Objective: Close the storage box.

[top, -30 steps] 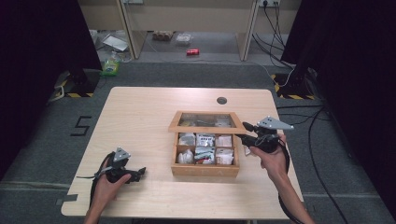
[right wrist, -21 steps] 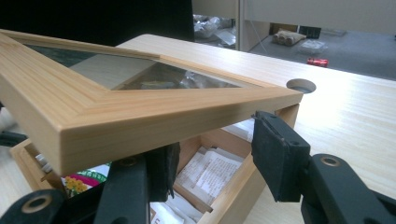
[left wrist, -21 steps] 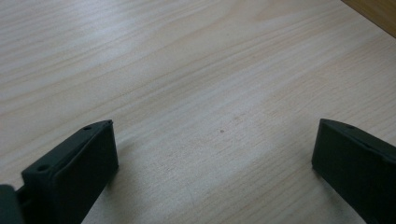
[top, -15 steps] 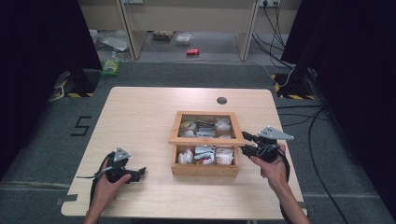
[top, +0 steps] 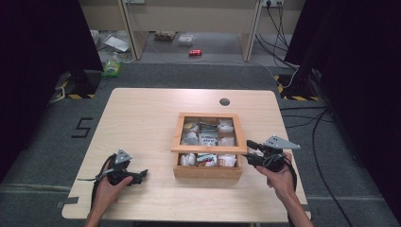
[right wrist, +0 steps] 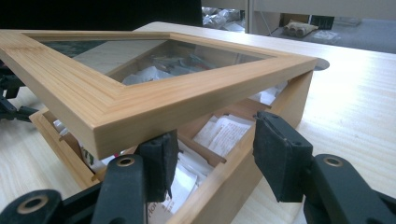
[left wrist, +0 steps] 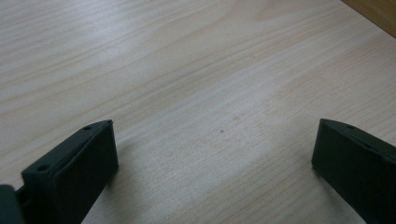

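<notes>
I am keeping the left tongs [top: 141, 175] parked on the bare table [top: 142, 118], well apart from the work. Their jaws are standing wide open with nothing between them.

The wooden box [top: 208, 171] is sitting right of the table's middle. Its glazed lid [top: 208, 149] is hanging part-open over compartments of small paper packets [top: 203, 139]. I am treating the lid as stiff but fragile: a rigid wooden frame around a clear pane that could crack if dropped. The frame rail near the free corner is the place to take hold, never the pane. The box itself is looking light enough to slide if pushed sideways.

The right tongs [top: 250, 151] are working at the box's right front corner. One jaw is sitting under the lid's rail, the other outside the box wall. The jaws have just been opening and are pressing on nothing; the lid is probably resting on the inner jaw, though contact is hard to confirm.

Compared with a second ago, the lid is lying much lower, and the right hand is sitting lower with it.
</notes>
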Demonstrator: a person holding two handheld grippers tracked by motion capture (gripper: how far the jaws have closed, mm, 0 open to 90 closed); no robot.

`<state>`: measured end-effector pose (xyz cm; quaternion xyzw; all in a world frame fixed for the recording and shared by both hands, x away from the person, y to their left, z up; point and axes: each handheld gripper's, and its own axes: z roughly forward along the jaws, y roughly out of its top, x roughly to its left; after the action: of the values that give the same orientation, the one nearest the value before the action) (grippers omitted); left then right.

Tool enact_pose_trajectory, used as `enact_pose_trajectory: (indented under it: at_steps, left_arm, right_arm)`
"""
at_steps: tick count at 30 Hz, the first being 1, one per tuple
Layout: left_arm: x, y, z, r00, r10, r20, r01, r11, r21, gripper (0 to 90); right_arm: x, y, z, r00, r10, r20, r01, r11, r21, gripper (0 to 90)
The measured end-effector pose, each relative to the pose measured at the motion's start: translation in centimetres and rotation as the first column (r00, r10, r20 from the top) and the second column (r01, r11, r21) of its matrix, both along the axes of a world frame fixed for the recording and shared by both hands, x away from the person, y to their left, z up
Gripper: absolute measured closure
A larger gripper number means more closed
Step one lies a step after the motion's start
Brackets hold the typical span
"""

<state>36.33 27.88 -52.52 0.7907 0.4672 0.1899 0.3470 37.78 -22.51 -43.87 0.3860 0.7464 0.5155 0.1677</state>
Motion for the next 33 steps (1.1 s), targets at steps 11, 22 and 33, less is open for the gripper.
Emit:
enact_pose_trajectory:
  at_steps: [11,22,33]
  left_arm:
    - [0.0,0.0,0.0,1.0,0.001,-0.001,-0.001,1.0,-0.001,0.0]
    - [0.0,0.0,0.0,1.0,0.0,0.0,0.0,1.0,0.0,0.0]
    - [0.0,0.0,0.0,1.0,0.001,-0.001,-0.001,1.0,-0.001,0.0]
  right_arm:
    - [-0.4,-0.2,-1.0,0.9999,0.005,-0.017,-0.005,1.0,0.0,50.4]
    - [-0.4,-0.3,-1.3,0.9999,-0.005,-0.009,0.005,1.0,-0.015,50.1]
    - [-0.4,-0.3,-1.6,1.0,-0.008,0.0,0.008,0.999,-0.041,50.1]
